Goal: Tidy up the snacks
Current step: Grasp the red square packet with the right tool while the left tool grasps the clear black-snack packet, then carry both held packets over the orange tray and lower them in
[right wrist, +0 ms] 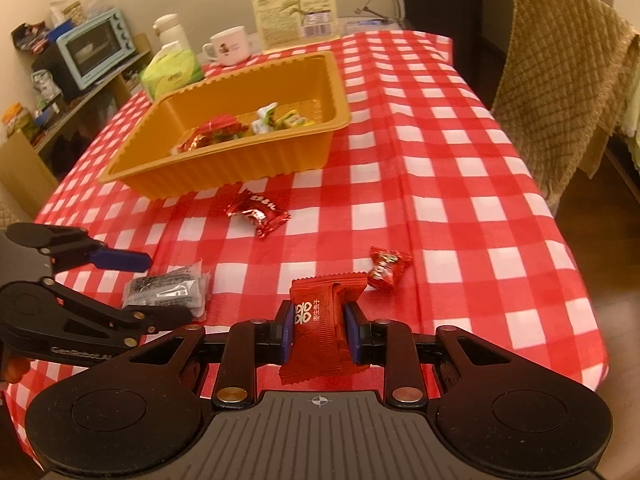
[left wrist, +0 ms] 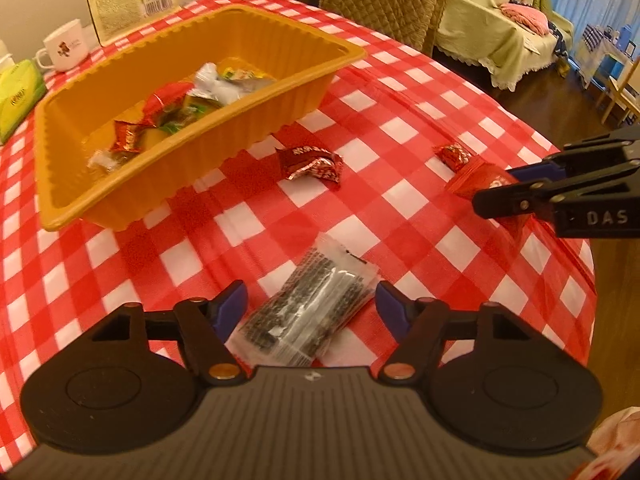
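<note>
A black-and-clear snack packet (left wrist: 308, 312) lies flat on the checked cloth between the blue pads of my left gripper (left wrist: 311, 300). The pads stand open on either side of it without pressing. From the right wrist view the same packet (right wrist: 160, 286) sits between that gripper's (right wrist: 170, 286) spread fingers. My right gripper (right wrist: 318, 328) is shut on a red snack packet (right wrist: 318, 320), held just above the cloth; it shows at the right edge too, right gripper (left wrist: 496, 188), red packet (left wrist: 476, 178). An orange ribbed tray (left wrist: 280, 92) holds several wrapped sweets.
Two loose red foil candies lie on the cloth, one near the tray (right wrist: 256, 212) and a smaller one (right wrist: 386, 266) ahead of my right gripper. A mug (right wrist: 228, 48), a green tissue pack (right wrist: 172, 72) and a sunflower bag (right wrist: 294, 4) stand behind the tray. A quilted chair (right wrist: 560, 80) is at the right edge.
</note>
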`<action>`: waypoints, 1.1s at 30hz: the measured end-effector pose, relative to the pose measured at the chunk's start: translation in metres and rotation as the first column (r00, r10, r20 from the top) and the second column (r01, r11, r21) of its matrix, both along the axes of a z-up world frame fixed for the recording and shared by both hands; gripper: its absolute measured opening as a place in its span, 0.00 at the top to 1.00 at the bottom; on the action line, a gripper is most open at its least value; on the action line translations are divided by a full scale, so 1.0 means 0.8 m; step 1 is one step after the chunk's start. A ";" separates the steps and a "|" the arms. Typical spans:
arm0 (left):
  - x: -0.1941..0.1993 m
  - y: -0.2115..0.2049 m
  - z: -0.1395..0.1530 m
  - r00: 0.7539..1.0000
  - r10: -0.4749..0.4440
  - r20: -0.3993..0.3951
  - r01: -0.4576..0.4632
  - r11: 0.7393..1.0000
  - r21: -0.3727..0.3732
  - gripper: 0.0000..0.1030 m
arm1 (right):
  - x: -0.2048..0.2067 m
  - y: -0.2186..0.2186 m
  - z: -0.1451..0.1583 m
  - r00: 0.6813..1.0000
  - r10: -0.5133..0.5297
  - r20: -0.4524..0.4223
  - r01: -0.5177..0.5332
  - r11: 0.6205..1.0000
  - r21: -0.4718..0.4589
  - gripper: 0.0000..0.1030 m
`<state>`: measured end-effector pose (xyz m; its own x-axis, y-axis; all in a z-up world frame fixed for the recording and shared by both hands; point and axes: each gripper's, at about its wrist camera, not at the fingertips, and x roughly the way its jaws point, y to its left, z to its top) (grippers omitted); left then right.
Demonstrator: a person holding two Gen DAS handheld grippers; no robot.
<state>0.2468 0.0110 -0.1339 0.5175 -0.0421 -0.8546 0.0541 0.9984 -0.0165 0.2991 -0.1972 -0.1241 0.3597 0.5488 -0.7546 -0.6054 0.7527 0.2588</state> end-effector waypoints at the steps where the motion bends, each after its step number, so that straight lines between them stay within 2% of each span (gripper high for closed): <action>1: 0.001 -0.001 -0.001 1.000 0.004 -0.004 -0.004 1.000 -0.005 0.37 | 0.000 -0.003 0.001 1.000 -0.006 -0.002 0.006 1.000 0.003 0.73; 7: -0.001 -0.003 -0.004 0.999 0.031 -0.029 -0.033 0.998 -0.045 0.51 | -0.003 -0.016 0.002 0.999 -0.032 -0.013 0.032 0.999 0.011 0.73; 21: 0.007 -0.013 -0.003 0.998 0.050 -0.034 -0.051 0.999 -0.014 0.62 | -0.010 -0.024 0.003 0.999 -0.042 -0.017 0.042 0.999 0.013 0.73; 24: 0.007 -0.013 -0.002 0.998 0.046 -0.032 -0.047 0.999 -0.025 0.66 | -0.011 -0.026 0.003 0.999 -0.044 -0.018 0.044 0.999 0.013 0.73; 33: -0.005 -0.011 0.008 0.998 0.058 -0.017 -0.059 0.997 -0.059 0.67 | -0.012 -0.027 0.008 0.999 -0.041 -0.010 0.041 0.999 0.019 0.73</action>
